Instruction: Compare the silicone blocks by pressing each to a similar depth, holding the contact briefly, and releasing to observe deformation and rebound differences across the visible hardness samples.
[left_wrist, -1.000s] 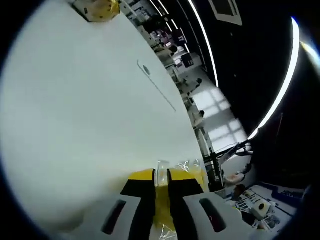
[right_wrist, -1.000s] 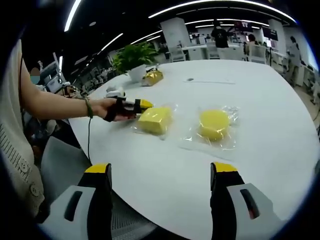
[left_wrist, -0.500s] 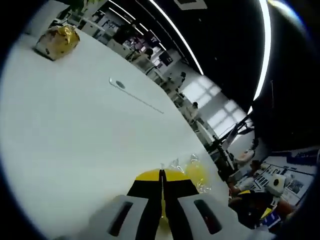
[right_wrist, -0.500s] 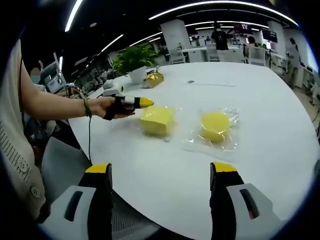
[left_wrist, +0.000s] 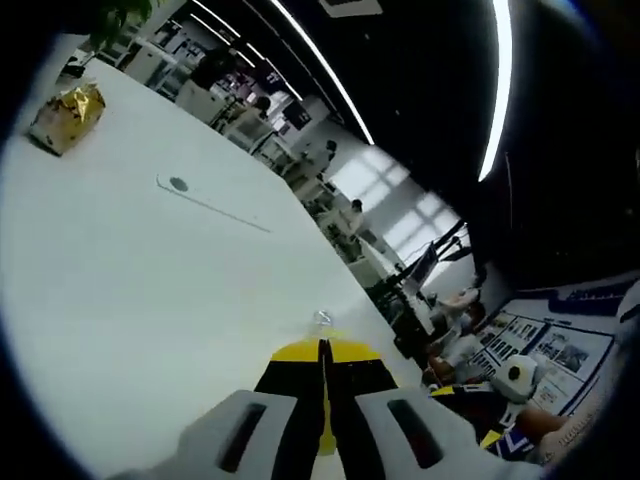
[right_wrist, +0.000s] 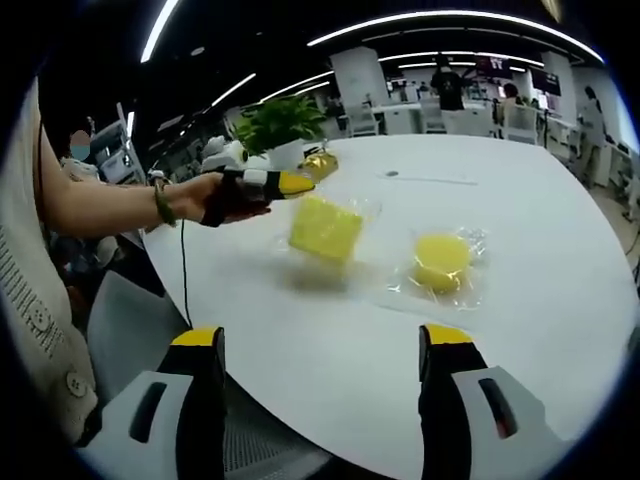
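Open-plan office, white round tabletop (right_wrist: 520, 330). Left tool (right_wrist: 290, 183) clamped on wrap edge of square yellow block (right_wrist: 326, 228), now lifted off tabletop, a second ago resting flat. Round block (right_wrist: 441, 260) lies bagged beside it. Right tool (right_wrist: 320, 345) apart, idle. Pressing not yet underway.

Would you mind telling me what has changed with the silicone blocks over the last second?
The left gripper, shut on the square block's bag, has lifted the square block off the table; it now hangs tilted in the air. The round block stayed in place, and the right gripper stayed open.
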